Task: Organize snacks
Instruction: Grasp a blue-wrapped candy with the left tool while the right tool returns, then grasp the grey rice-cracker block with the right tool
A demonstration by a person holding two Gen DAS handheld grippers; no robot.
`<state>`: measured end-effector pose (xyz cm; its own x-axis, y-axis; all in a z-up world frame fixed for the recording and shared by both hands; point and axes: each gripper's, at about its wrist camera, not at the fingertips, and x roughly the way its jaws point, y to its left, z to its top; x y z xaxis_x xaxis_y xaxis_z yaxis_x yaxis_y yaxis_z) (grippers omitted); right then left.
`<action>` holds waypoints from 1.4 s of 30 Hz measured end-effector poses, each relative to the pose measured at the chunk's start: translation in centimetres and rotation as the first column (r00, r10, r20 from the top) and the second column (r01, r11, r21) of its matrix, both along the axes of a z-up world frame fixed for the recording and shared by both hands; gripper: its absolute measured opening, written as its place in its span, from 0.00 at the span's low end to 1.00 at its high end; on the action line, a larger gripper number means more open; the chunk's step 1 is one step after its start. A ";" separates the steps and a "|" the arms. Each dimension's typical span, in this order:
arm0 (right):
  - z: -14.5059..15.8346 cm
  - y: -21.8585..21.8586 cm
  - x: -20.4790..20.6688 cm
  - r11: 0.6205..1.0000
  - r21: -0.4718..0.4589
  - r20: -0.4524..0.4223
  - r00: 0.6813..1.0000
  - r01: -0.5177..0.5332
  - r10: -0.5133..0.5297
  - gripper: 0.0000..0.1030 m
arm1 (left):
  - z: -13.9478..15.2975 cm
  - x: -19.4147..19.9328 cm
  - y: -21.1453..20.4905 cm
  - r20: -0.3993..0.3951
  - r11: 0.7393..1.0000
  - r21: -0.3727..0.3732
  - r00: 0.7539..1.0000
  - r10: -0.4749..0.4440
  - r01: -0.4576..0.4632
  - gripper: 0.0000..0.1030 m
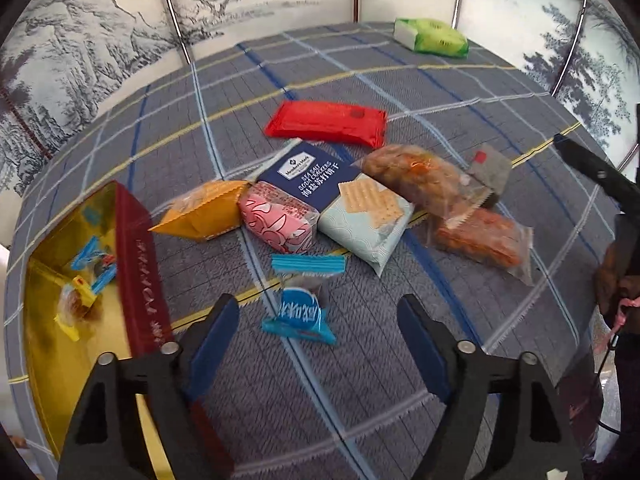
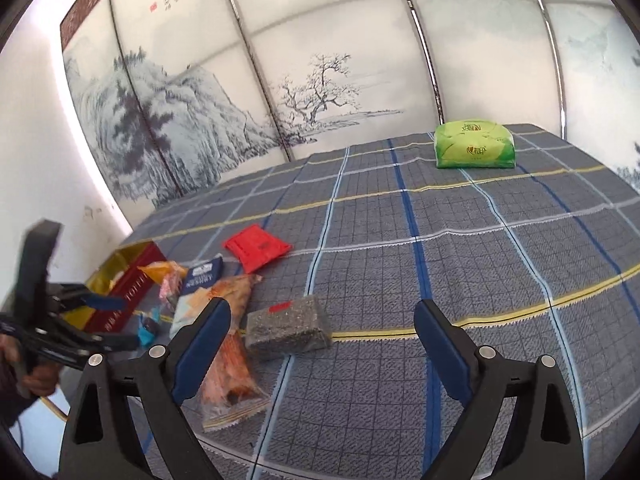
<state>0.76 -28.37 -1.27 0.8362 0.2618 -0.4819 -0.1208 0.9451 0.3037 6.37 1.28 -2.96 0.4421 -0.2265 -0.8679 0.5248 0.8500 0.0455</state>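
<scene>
Several snack packs lie in a pile on the checked cloth: a red pack (image 1: pixel 326 122), a navy cracker pack (image 1: pixel 340 200), a pink pack (image 1: pixel 276 220), an orange pack (image 1: pixel 202 216), two clear bags of orange snacks (image 1: pixel 480 236) and a grey block (image 2: pixel 288 328). A small blue candy (image 1: pixel 298 312) lies just ahead of my left gripper (image 1: pixel 318 320), which is open and empty. A red-and-gold box (image 1: pixel 138 264) at the left holds a few small candies. My right gripper (image 2: pixel 320 320) is open and empty, above the cloth right of the pile.
A green tissue pack (image 2: pixel 474 148) sits at the far side of the table. A painted folding screen (image 2: pixel 280 80) stands behind the table. The left gripper also shows in the right wrist view (image 2: pixel 104 320) by the box.
</scene>
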 end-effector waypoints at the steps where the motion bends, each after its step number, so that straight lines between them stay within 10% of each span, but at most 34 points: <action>1: 0.0 0.0 -0.1 1.000 0.006 0.003 1.000 -0.003 0.002 0.92 | -0.5 0.5 -0.2 -0.011 1.000 0.009 1.000 0.007 -0.007 0.70; 4: 0.1 0.1 -0.3 1.000 0.007 0.015 1.000 -0.014 0.013 0.92 | -1.7 1.4 -0.2 -0.017 0.999 0.041 0.999 0.034 -0.033 0.58; 7: 0.1 0.4 -0.3 1.000 -0.004 0.015 1.000 -0.024 0.024 0.93 | -1.7 1.4 0.5 -0.040 0.998 -0.036 0.998 0.041 -0.043 0.21; 14: -0.4 0.6 1.7 0.993 0.015 -0.113 0.987 -0.115 0.116 0.95 | 0.2 -2.8 0.8 -0.072 0.984 -0.175 0.997 0.029 -0.041 0.21; 19: -1.5 3.5 3.5 0.967 -0.133 -0.231 0.955 -0.218 0.183 0.95 | 1.3 -6.2 0.7 -0.090 0.971 -0.239 0.996 0.006 -0.027 0.21; 30: -2.5 6.0 6.9 0.925 -0.237 -0.276 0.934 -0.296 0.228 0.95 | 1.5 -7.8 0.6 -0.104 0.968 -0.249 0.995 -0.007 -0.019 0.22; 32: -2.7 6.3 7.0 0.920 -0.264 -0.276 0.937 -0.289 0.215 0.87 | 1.5 -7.9 0.5 -0.107 0.969 -0.248 0.994 -0.010 -0.017 0.22; 34: -3.0 6.3 7.1 0.916 -0.261 -0.297 0.928 -0.304 0.224 0.58 | 1.4 -8.0 0.3 -0.112 0.969 -0.245 0.994 -0.013 -0.015 0.22; 42: -1.9 4.9 5.2 0.937 -0.267 -0.217 0.961 -0.225 0.169 0.58 | 2.2 -8.5 0.7 -0.090 0.965 -0.261 0.996 -0.008 -0.016 0.22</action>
<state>5.99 -23.42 -3.16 0.6688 0.2394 -0.7039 -0.2806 0.9580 0.0592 -2.15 1.97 -0.73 0.3669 -0.4494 -0.8145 0.5133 0.8280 -0.2256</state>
